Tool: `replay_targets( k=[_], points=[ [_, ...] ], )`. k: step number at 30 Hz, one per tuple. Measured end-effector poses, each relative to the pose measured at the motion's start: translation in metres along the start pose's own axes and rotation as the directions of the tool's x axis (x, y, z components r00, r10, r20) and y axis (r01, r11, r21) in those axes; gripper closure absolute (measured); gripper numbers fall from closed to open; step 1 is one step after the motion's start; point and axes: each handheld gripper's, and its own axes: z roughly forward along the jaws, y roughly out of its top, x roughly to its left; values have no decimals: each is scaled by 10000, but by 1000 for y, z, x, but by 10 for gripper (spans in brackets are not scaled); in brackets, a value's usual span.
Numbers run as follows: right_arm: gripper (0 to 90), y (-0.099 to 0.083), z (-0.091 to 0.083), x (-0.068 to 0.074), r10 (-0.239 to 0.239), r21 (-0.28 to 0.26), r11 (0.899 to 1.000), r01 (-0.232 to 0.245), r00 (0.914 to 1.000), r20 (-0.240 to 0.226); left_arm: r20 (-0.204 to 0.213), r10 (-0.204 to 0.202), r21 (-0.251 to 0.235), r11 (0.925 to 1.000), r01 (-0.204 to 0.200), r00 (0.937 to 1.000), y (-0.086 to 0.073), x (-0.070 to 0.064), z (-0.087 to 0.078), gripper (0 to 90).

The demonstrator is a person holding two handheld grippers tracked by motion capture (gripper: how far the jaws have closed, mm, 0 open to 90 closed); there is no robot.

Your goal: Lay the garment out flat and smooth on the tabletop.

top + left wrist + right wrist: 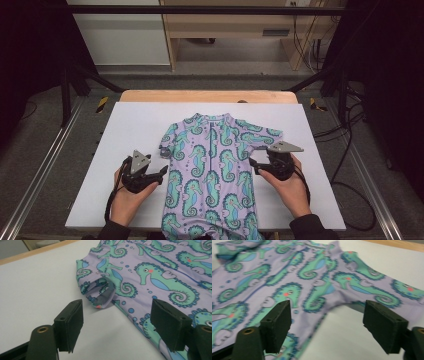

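Lilac seahorse shirt (pixel 212 165) | collar far, lengthwise toward person | both fingers released

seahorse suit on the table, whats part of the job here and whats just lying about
In the job:
seahorse suit, spread flat
left gripper, open by its left edge
right gripper, open by its right edge
white table sheet under it

Lying about:
cables on the floor
wooden furniture behind

My left gripper (pixel 161 175) and right gripper (pixel 254 165) are black, each topped with a grey three-cornered plate with dark dots. Black cable trails from each along my wrists. My sleeves (pixel 112 231) are dark. Up close, the blocky black jaws each show a small screw hole, with brass-ringed holes at their bases.
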Motion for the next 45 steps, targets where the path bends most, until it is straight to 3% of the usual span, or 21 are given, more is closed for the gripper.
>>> replay_targets(
  k=[7,12,17,25,28,30,32,38,41,45],
  points=[
    [333,-5,-3,-33,664,60,9977,-670,9950,747,-112,-23,139,9999,24,9999,6,8,9,279],
    [399,-2,0,-50,778,27,9969,-786,9909,1095,-166,23,126,9999,-21,9999,9,8,12,279],
    [478,4,10,-73,1390,65,9898,-1420,9765,1646,-326,179,54,9998,-177,9993,20,12,17,290],
    [452,-4,35,-83,2022,451,9768,-2095,9707,1297,-612,155,21,9999,-154,9980,33,27,15,339],
    [601,-6,40,-80,1840,715,9784,-1938,9749,1251,-748,80,31,10000,-78,9972,36,33,14,358],
    [786,-6,41,-79,1580,842,9819,-1694,9792,1274,-788,-12,34,10000,15,9969,37,37,14,371],
    [900,-5,39,-79,1408,846,9846,-1528,9810,1332,-821,-55,39,10000,58,9966,39,40,13,387],
    [880,-6,26,-82,1205,838,9871,-1366,9774,1735,-803,-205,-42,9998,203,9966,47,45,14,417],
    [685,-6,17,-72,1263,495,9894,-1362,9779,1666,-503,-569,104,9983,575,9971,50,45,25,416],
    [572,-8,1,-43,805,-15,9967,-811,9879,1329,-364,-726,234,9970,734,9967,53,44,38,399]
  ],
)
